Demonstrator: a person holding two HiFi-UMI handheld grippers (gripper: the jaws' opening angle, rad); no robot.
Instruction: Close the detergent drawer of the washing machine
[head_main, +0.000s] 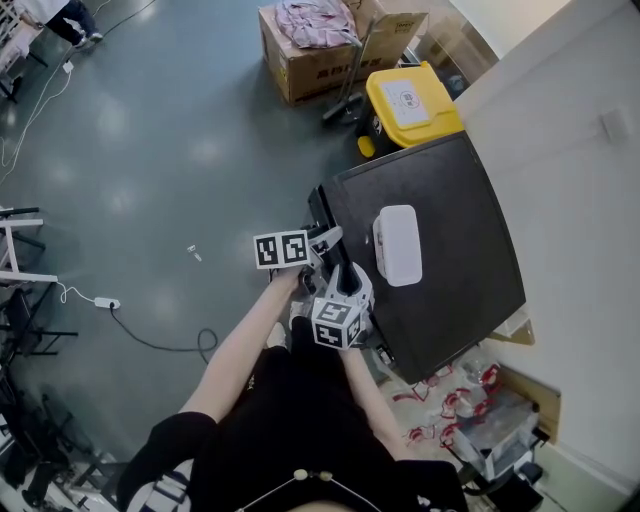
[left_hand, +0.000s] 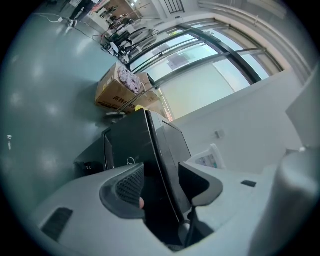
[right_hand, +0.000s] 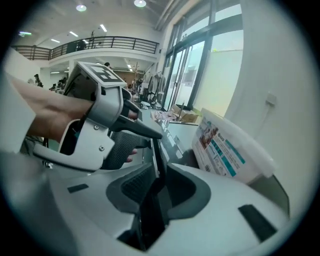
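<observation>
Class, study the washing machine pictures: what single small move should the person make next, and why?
Probably press the left gripper against the detergent drawer front and push it into the washing machine. The drawer seems to stand out slightly from the machine's front, and the left jaws are apart, straddling only a dark edge, gripping nothing.

Left gripper (head_main: 322, 240) and right gripper (head_main: 356, 284) sit close together, left slightly ahead, marker cubes facing up. Left jaws stand apart. Right jaws apart too, pads pressing nothing. Left hand (right_hand: 42, 112) wraps its handle. Both forearms bare, reaching forward.
</observation>
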